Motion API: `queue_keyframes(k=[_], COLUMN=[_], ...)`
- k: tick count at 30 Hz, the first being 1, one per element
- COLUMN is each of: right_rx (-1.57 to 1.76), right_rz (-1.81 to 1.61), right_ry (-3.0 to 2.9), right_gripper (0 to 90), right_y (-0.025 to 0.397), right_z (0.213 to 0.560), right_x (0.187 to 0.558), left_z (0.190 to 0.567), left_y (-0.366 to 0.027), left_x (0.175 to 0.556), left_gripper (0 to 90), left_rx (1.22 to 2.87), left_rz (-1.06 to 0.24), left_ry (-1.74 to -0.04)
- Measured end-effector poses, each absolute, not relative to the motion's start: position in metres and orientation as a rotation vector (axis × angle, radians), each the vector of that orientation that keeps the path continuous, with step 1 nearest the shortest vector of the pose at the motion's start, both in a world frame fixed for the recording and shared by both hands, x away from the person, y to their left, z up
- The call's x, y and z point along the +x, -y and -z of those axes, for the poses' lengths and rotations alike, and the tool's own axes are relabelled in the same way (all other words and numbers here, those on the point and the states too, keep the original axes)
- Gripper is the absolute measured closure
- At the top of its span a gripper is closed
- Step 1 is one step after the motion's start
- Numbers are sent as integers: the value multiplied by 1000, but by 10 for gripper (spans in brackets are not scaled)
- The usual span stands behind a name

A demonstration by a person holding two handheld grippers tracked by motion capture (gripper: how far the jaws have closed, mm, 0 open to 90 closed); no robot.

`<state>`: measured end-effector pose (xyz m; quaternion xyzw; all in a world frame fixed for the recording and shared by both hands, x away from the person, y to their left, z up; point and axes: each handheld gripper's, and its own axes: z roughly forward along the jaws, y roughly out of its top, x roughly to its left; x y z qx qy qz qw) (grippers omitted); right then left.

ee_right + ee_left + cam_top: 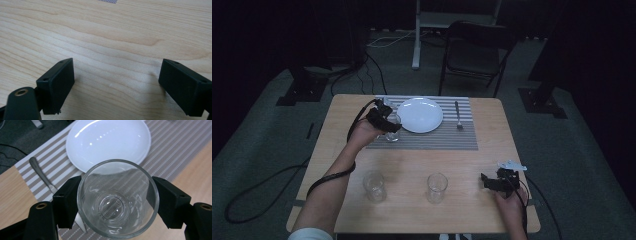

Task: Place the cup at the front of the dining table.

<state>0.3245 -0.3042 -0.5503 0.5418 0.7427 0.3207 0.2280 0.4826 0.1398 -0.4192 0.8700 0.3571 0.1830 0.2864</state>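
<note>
Left gripper (117, 202) fingers clamp the glass (118, 198) — right gripper (117, 87) fingers apart over bare table (112, 37).

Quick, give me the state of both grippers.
Left gripper: shut on a glass, at the placemat's edge by the plate.
Right gripper: open, holding nothing, over bare table.

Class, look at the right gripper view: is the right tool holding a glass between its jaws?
No. The right tool has its jaws spread wide, with bare wooden table between them.
</note>
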Motion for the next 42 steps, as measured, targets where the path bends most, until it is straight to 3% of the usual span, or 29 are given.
queue_keyframes(k=[12,27,31,42], right_rx=[1493,1493,1493,1493], right_rz=[-883,-883,-883,-883], right_ry=[-2045,-2045,-2045,-2045], right_gripper=[130,130,130,130], right_y=[304,304,304,304], right_z=[550,550,550,550], right_x=[325,325,325,325], left_z=[431,445,449,447], left_y=[-143,-148,-145,-152], left_x=[508,512,511,505], left_gripper=[286,278,199,102], left_rx=[2303,2288,2306,2304], left_rz=[-462,-452,-453,-417], left_ry=[-1048,-1022,-1025,-1033])
